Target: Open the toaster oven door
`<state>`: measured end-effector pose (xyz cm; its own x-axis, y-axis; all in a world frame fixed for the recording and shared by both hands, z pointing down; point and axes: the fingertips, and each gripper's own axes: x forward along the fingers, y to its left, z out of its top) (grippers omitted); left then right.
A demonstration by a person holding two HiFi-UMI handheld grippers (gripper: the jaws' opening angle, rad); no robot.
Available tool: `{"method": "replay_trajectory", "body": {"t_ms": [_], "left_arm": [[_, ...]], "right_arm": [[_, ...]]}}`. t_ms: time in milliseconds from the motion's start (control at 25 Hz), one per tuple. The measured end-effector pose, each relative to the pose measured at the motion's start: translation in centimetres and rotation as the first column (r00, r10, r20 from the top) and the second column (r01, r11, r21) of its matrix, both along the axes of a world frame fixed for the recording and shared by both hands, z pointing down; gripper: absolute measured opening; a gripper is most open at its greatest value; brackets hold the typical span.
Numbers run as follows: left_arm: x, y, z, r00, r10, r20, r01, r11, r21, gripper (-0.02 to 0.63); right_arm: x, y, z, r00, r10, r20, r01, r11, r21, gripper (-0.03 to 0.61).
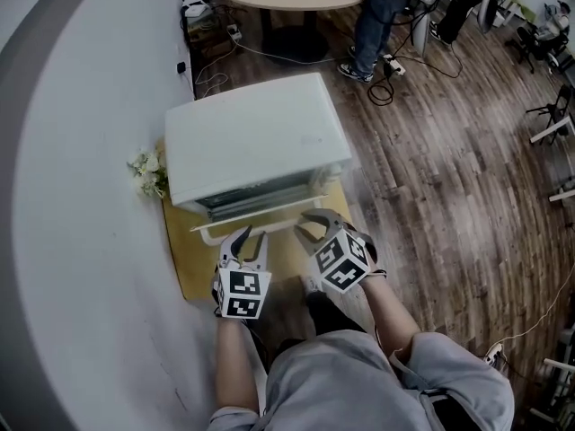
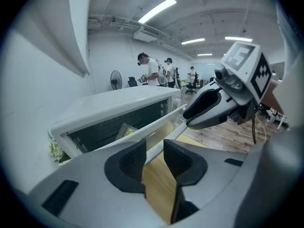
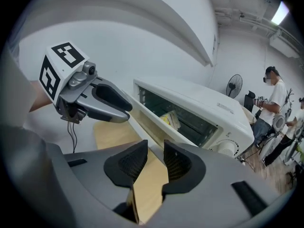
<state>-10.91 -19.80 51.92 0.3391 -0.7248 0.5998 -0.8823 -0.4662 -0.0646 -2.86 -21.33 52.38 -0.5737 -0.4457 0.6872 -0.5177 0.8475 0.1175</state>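
Head view puts the toaster oven (image 1: pixel 256 142) mid-frame, its door (image 1: pixel 253 201) ajar. Left gripper (image 1: pixel 252 239) and right gripper (image 1: pixel 305 224) sit at the handle (image 1: pixel 274 215), jaws narrowly apart, clasping nothing.

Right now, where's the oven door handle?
Head view, centre: the door handle runs along the toaster oven's front, just beyond the left tool and right tool, above the wooden board.

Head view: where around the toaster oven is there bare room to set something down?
The white tabletop left of the toaster oven and flowers is broadly bare. The oven's flat top is bare too. A strip of wooden board lies free left of the left gripper. Crowded: before the part-open door, where the right gripper sits beside it.
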Motion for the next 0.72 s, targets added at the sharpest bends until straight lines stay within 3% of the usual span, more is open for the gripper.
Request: {"method": "replay_trajectory", "body": {"t_ms": [480, 720], "left_arm": [[0.0, 2.1, 1.4, 0.993, -0.088, -0.077, 0.094, 0.992, 0.082, 0.080], [-0.1, 2.7, 1.6, 0.987, -0.123, -0.108, 0.137, 0.981, 0.140, 0.075]], "right_arm": [[1.0, 2.2, 1.4, 0.982, 0.110, 0.153, -0.110, 0.994, -0.003, 0.097], [1.6, 2.3, 1.4, 0.957, 0.183, 0.225, -0.196, 0.980, 0.034, 0.044]]}}
